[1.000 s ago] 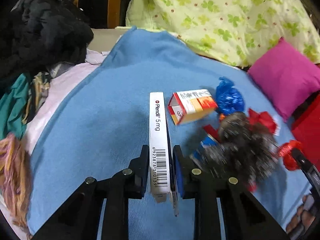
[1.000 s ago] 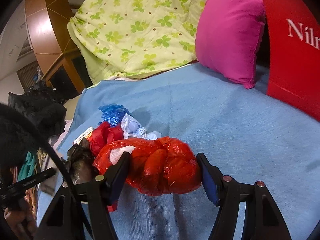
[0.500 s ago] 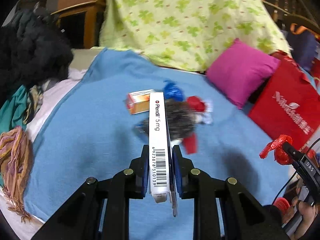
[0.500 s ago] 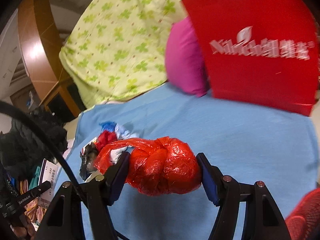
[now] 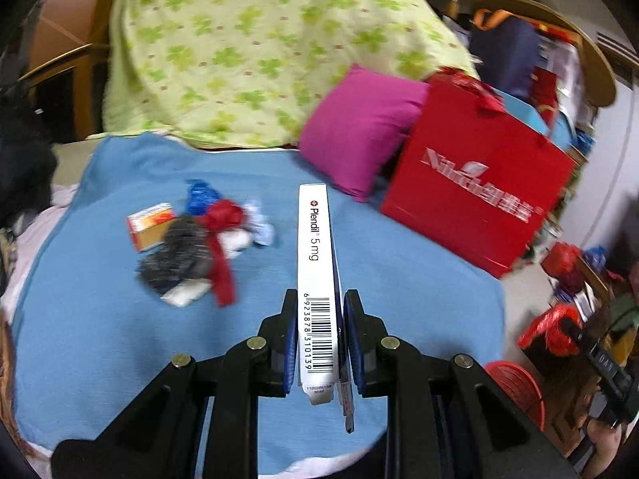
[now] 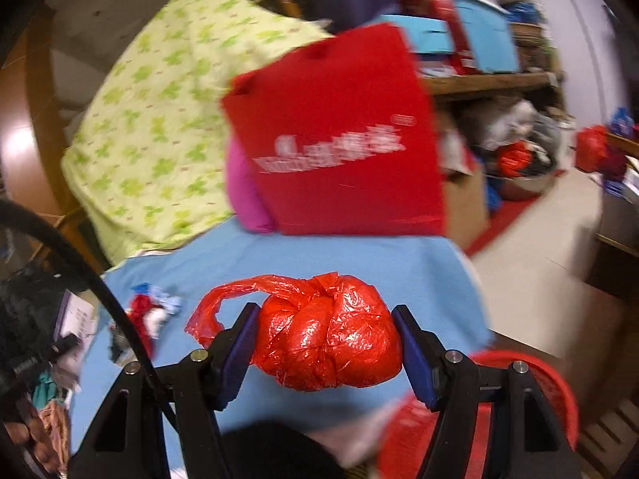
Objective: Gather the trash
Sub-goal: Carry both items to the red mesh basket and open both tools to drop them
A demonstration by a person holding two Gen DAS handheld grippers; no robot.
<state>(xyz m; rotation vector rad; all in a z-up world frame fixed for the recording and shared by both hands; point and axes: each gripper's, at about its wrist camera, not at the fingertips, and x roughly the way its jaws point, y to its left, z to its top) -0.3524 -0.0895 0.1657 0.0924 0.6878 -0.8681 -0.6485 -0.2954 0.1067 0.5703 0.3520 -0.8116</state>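
Observation:
My left gripper (image 5: pixel 319 319) is shut on a flat white medicine box (image 5: pixel 313 247) printed "Plendil 5 mg", held edge-up above the blue blanket (image 5: pixel 100 319). My right gripper (image 6: pixel 325 339) is shut on a knotted red plastic bag (image 6: pixel 327 343), held over the blanket's near edge. That gripper and bag also show in the left wrist view (image 5: pixel 551 325). A trash pile (image 5: pixel 195 239) lies on the blanket: an orange box (image 5: pixel 149 223), a dark crumpled wad, red, blue and white wrappers. A red basket (image 6: pixel 555 395) sits below at the lower right.
A red paper bag (image 5: pixel 475 183) and a magenta pillow (image 5: pixel 359 135) stand at the blanket's far right. A green clover quilt (image 5: pixel 247 48) is behind. Dark clothes (image 5: pixel 20 167) lie at the left. Cluttered shelves and floor (image 6: pixel 539 239) are to the right.
Both grippers have pulled back and swung right, carrying the box and the red bag away from the trash pile. The red basket has come into view below.

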